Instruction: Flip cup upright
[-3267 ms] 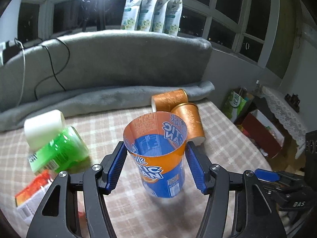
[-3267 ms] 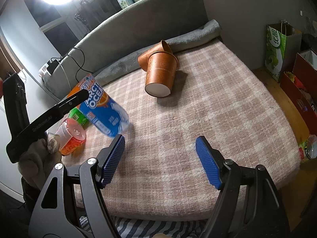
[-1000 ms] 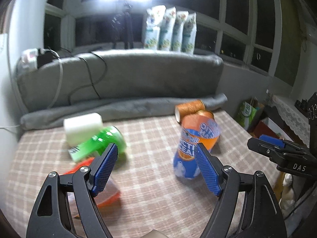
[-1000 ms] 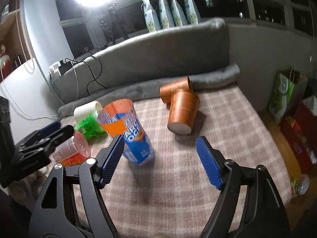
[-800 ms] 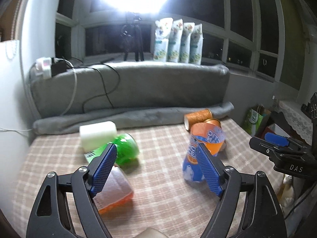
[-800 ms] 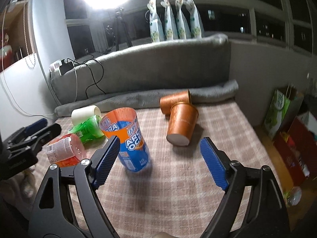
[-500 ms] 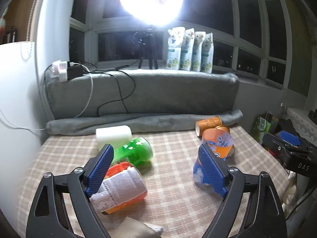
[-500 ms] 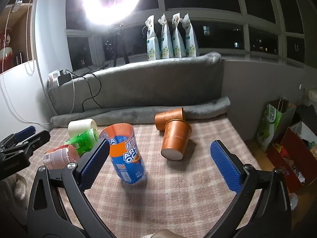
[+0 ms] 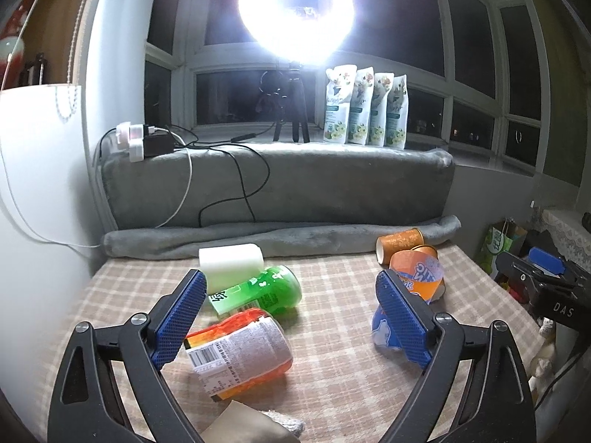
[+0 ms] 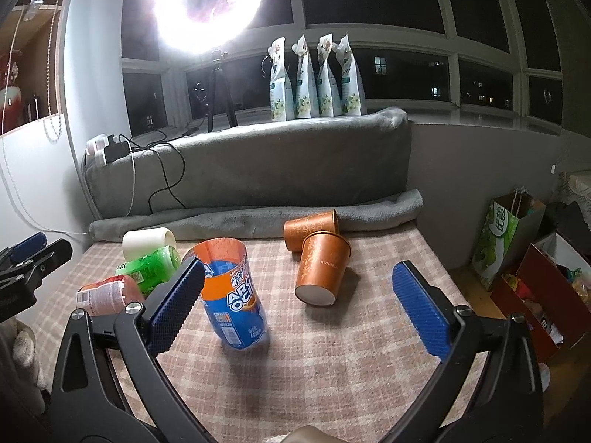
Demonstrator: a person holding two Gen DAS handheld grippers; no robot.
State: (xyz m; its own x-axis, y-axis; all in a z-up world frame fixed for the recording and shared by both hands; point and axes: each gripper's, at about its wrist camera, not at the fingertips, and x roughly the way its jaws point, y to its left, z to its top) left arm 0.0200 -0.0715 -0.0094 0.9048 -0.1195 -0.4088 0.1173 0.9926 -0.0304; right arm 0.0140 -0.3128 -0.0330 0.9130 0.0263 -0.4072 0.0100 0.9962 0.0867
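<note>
The orange-and-blue cup stands upright, open end up, on the plaid surface. In the left wrist view the cup is partly hidden behind my right-hand finger pad. My left gripper is open and empty, pulled back from the cups. My right gripper is open and empty, with the cup just right of its left pad. The right gripper also shows at the right edge of the left wrist view.
Two copper cups lie on their sides behind the upright cup. A green cup, a white cup and an orange labelled cup lie at the left. A grey cushion backs the surface. Bags and boxes stand on the floor, right.
The left gripper let go of the orange-and-blue cup, which now stands upright alone. Both grippers drew back and up from the surface, widening the view.
</note>
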